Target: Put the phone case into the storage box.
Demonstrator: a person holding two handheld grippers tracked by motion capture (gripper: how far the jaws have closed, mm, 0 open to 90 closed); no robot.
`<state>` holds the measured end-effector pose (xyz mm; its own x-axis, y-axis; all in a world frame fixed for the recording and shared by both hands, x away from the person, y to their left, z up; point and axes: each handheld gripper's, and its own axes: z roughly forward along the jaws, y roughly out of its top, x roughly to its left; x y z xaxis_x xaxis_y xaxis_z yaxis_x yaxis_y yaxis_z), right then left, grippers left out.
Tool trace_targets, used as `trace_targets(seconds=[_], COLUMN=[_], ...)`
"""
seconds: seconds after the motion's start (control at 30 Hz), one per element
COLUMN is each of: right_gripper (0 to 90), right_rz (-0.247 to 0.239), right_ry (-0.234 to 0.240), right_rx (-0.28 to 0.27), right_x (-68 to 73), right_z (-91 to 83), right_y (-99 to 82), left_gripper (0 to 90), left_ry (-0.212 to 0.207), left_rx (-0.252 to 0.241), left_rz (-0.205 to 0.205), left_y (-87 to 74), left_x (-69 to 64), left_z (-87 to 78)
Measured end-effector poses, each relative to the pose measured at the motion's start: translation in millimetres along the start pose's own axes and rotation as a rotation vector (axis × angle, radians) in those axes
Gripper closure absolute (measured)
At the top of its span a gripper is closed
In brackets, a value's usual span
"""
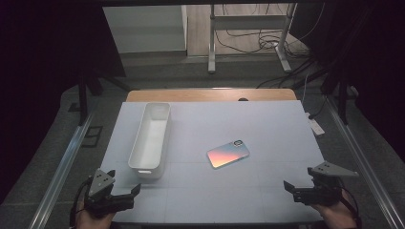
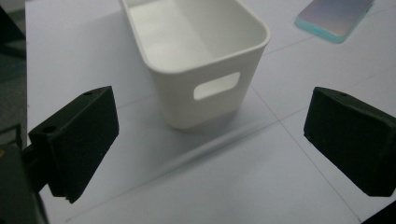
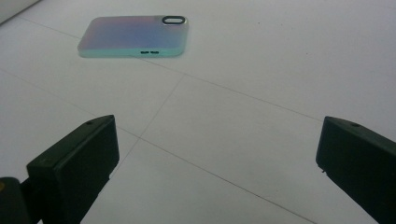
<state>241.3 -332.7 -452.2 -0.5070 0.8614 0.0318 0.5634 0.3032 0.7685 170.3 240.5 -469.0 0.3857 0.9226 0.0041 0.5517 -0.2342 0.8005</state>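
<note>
With both right gripper and left gripper wide open and empty, risk of skidding the flat phone case, right of the white bin, across the bench.

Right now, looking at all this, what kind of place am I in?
Most likely a lab set up for recording handling work. A person holds a left gripper and a right gripper over a white-covered table bearing just a white bin and a phone case; loose cables trail beyond.
</note>
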Motion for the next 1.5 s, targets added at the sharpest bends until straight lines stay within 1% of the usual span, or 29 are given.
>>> trace_targets(seconds=[0.03, 0.13, 0.2, 0.23, 0.33, 0.5, 0.63, 0.7, 0.77, 0.8, 0.9, 1.03, 1.2, 1.3, 1.5], right_gripper=[0.0, 0.0, 0.0, 0.0, 0.0, 0.0, 0.0, 0.0, 0.0, 0.0, 0.0, 0.0, 0.0, 0.0, 0.0], right_rz=[0.0, -0.004, -0.005, -0.006, -0.008, -0.008, -0.017, -0.033, -0.039, -0.04, -0.049, -0.058, -0.085, -0.088, -0.1], right_ry=[0.001, 0.002, 0.006, 0.007, 0.012, 0.022, 0.031, 0.04, 0.042, 0.05, 0.052, 0.06, 0.084, 0.095, 0.113], right_rx=[0.0, 0.002, 0.001, 0.003, 0.004, 0.012, 0.022, 0.031, 0.036, 0.047, 0.056, 0.056, 0.068, 0.078, 0.074], right_x=[0.1, 0.1, 0.2, 0.1, 0.4, 0.2, 1.2, 2.3, 3.0, 4.1, 5.4, 6.8, 10.6, 11.6, 13.7], right_z=[0.1, 0.4, 0.9, 1.1, 1.3, 2.5, 3.5, 4.4, 5.4, 7.4, 8.8, 10.2, 14.8, 17.3, 22.2], right_y=[0.1, 0.3, 0.4, 0.6, 0.7, 1.3, 2.2, 2.9, 3.4, 5.1, 7.5, 10.1, 15.9, 17.9, 24.3], left_gripper=[3.9, 3.9, 3.9, 3.9, 3.9, 4.1, 4.0, 3.9, 3.9, 3.9, 3.9, 3.8, 3.8, 3.8, 3.8], left_ry=[0.002, -0.005, -0.012, -0.008, -0.014, -0.018, -0.025, -0.027, -0.029, -0.029, -0.03, -0.032, -0.035, -0.036, -0.033], left_rx=[-0.001, 0.007, 0.011, 0.01, 0.013, 0.023, 0.019, 0.02, 0.021, 0.02, 0.02, 0.019, 0.016, 0.016, 0.02], left_rz=[0.007, 0.008, -0.008, -0.012, -0.025, -0.014, -0.024, -0.031, -0.033, -0.033, -0.03, -0.031, -0.028, -0.024, -0.018], left_y=[0.0, 0.1, -0.1, -0.3, -0.3, -0.1, -0.6, -0.7, -0.7, -0.7, -0.7, -0.8, -1.0, -0.9, -0.7], left_x=[-0.5, -0.3, 1.2, 1.5, 1.7, 0.3, 1.6, 2.4, 2.6, 2.6, 2.4, 2.5, 2.5, 2.1, 1.3], left_z=[0.4, 1.1, 1.0, 0.7, -0.3, 0.1, -0.2, -0.2, -0.2, -0.2, -0.1, -0.2, -0.4, -0.2, 0.2])
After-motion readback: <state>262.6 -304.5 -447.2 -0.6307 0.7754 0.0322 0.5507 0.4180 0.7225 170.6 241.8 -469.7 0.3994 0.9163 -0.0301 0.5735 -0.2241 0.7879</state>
